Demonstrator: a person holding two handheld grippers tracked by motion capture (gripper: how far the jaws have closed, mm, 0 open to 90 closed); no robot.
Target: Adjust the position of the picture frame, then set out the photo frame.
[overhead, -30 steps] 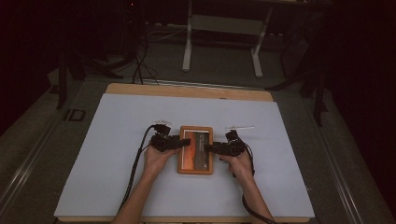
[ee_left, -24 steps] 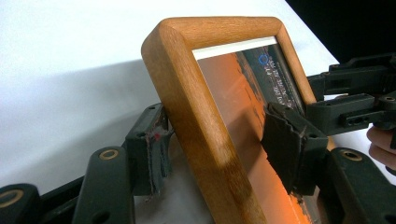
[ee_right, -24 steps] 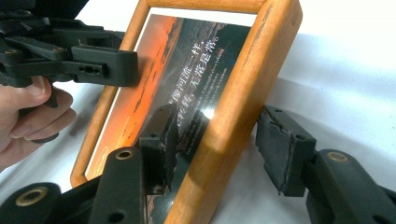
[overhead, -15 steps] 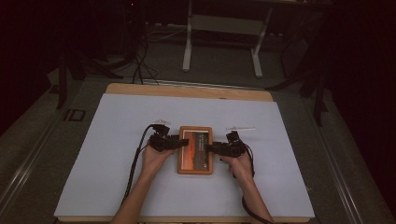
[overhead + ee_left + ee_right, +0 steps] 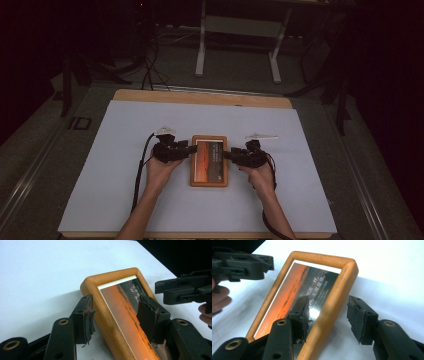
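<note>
Picture frame (image 5: 209,160) lies flat near mid-bench (image 5: 100,200), long axis running away from the person, print face up. Left gripper (image 5: 186,151) straddles the left rail, right gripper (image 5: 231,155) the right rail, likely to lift it level from both sides. Both sets of jaws have just been closing; pads (image 5: 85,317) stand apart from the wood, half open, nothing clamped yet.

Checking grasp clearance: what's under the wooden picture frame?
The wooden picture frame lies on the white table sheet; bare sheet shows along both long edges. Anything directly beneath is covered. Each gripper, left and right, straddles a side rail.
</note>
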